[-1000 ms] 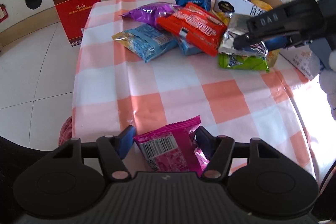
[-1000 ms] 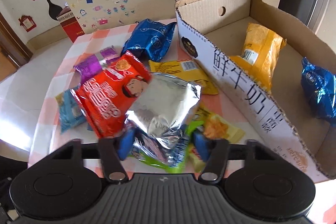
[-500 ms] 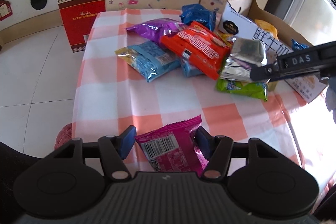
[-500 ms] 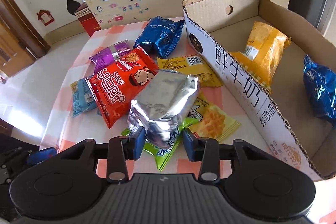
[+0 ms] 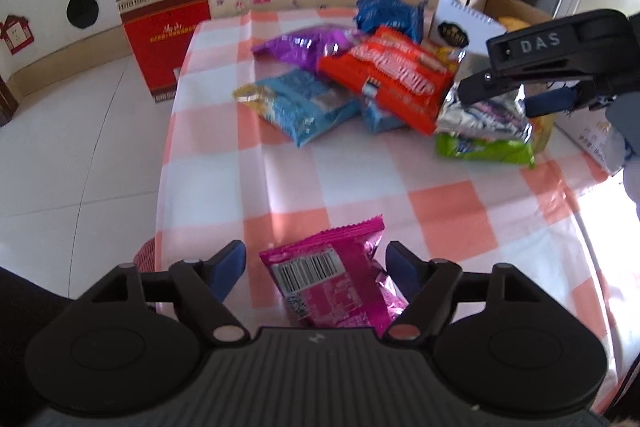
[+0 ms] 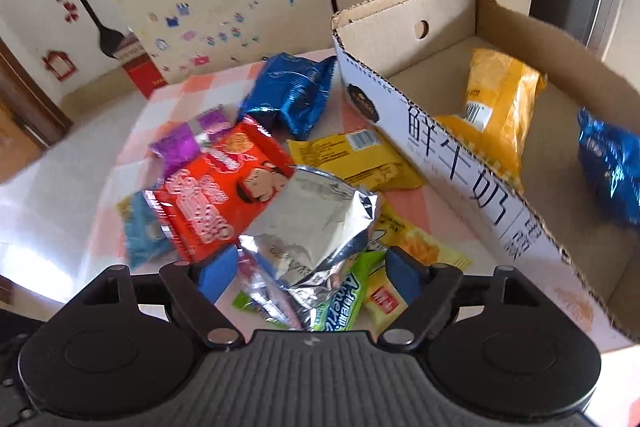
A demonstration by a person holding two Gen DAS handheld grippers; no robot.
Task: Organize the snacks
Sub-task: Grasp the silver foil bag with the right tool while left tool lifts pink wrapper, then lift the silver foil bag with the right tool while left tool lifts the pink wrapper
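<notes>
Opening as they are, both grippers leave you without a firm hold just now. Your left gripper [image 5: 316,269] has its jaws spreading around the pink packet [image 5: 336,283], which lies on the checked bench [image 5: 360,187] near its close edge, pads clear of the wrapper on both sides. Your right gripper [image 6: 308,267] is also widening around the silver packet [image 6: 316,227]; it seems to rest on the green packet [image 6: 340,303] below, though blur makes contact with the pads hard to judge. The risk on the right is that the slick foil slides off the heap, or that closing again pinches the green wrapper along with it. On the left, a nudge could push the pink packet over the near edge onto the floor. The cardboard box [image 6: 460,163] stands just right of the heap, its tall printed wall between you and the yellow packet [image 6: 500,107] inside, so carry anything high enough to clear that rim. Open cloth lies between the pink packet and the heap, giving the left plenty of room.
</notes>
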